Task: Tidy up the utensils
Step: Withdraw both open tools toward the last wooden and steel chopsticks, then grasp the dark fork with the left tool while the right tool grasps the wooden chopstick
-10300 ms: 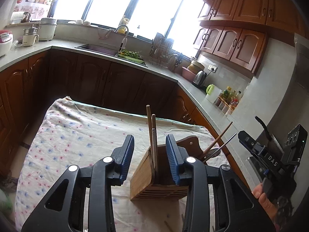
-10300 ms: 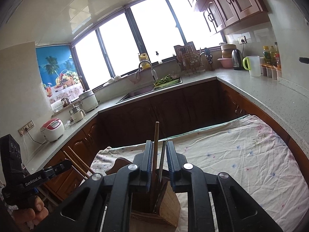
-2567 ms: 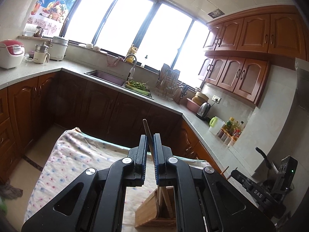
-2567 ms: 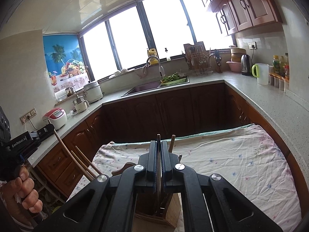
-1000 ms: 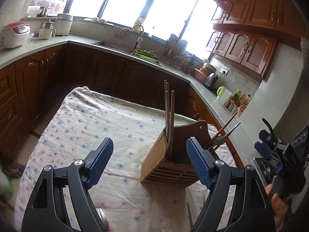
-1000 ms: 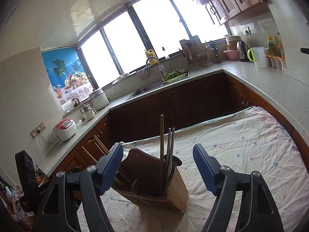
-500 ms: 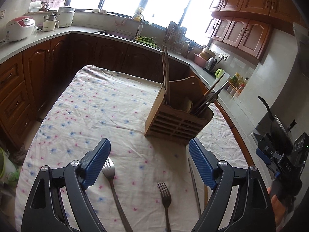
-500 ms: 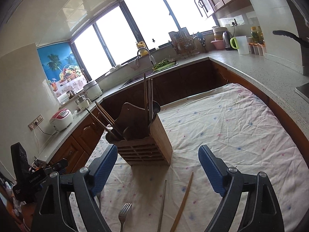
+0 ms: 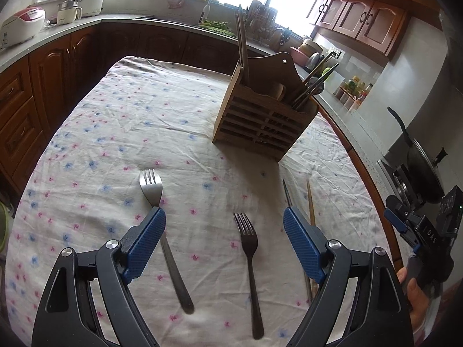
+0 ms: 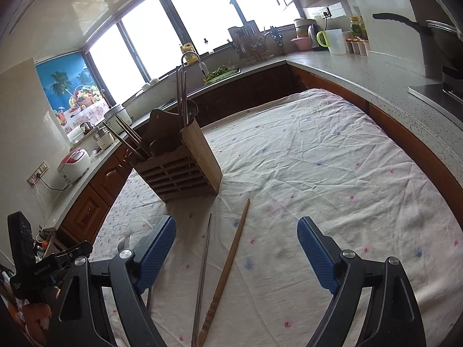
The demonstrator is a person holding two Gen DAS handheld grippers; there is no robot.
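A slatted wooden utensil holder [image 9: 259, 121] [image 10: 179, 170] stands on the flowered tablecloth [image 9: 115, 133] with chopsticks and a spoon upright in it. Two forks lie in front of it: a silver fork [image 9: 162, 231] on the left and a darker fork [image 9: 250, 254] in the middle. My left gripper [image 9: 224, 237] hangs open over them, the darker fork between its fingers, nothing held. A metal chopstick [image 10: 202, 269] and a wooden chopstick [image 10: 228, 266] lie side by side under my right gripper [image 10: 237, 248], which is open and empty.
Brown cabinets and a grey counter [image 10: 376, 69] ring the table, with a sink, a dish rack, a kettle [image 10: 314, 36] and a rice cooker [image 9: 21, 26]. A pan [image 9: 419, 170] sits at the right. A hand [image 9: 413, 295] holds the other gripper.
Both grippers have pulled back from the holder and dropped toward the cloth. The forks and loose chopsticks now lie closer under the open fingers.
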